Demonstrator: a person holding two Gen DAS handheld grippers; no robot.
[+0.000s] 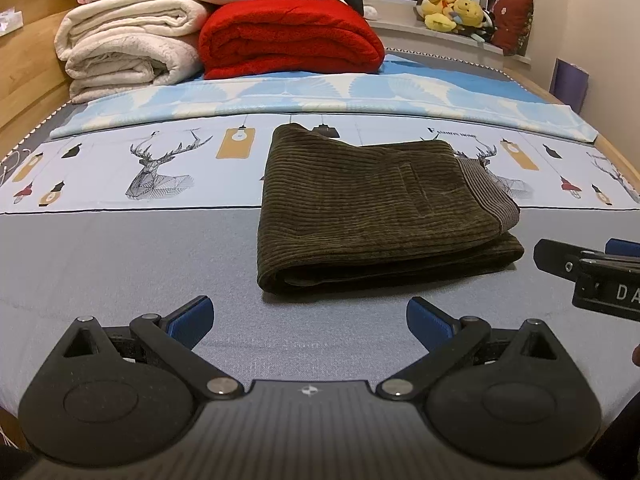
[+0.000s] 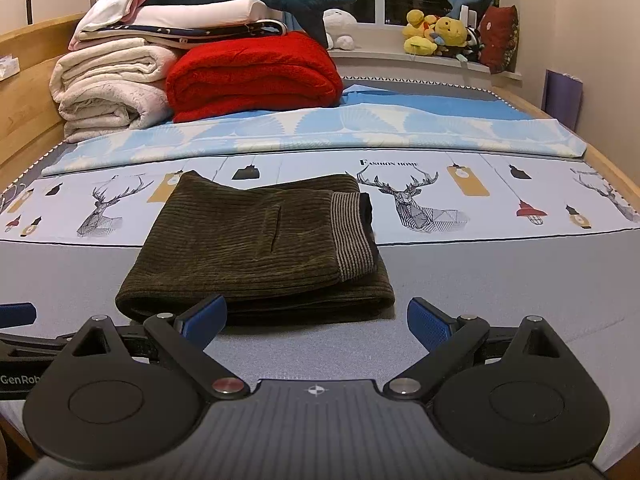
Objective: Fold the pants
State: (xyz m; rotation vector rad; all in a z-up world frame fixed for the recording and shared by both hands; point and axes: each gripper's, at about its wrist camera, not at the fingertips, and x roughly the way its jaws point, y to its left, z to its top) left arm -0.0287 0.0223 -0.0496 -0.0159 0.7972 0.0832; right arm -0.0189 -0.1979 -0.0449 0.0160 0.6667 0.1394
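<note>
The dark corduroy pants (image 1: 380, 208) lie on the bed (image 1: 120, 264) as a compact, layered rectangle, striped waistband (image 2: 354, 236) on top at the right, rounded fold edge toward the viewer. The left tool (image 1: 308, 316) and right tool (image 2: 318, 318) both hover just short of that near edge, fingers spread wide and grasping nothing, neither touching the cloth. Judged from this arrangement, the folding appears essentially complete, with at most a final smoothing or squaring left.

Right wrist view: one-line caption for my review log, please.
Open right gripper faces folded olive corduroy pants on the bed.
</note>
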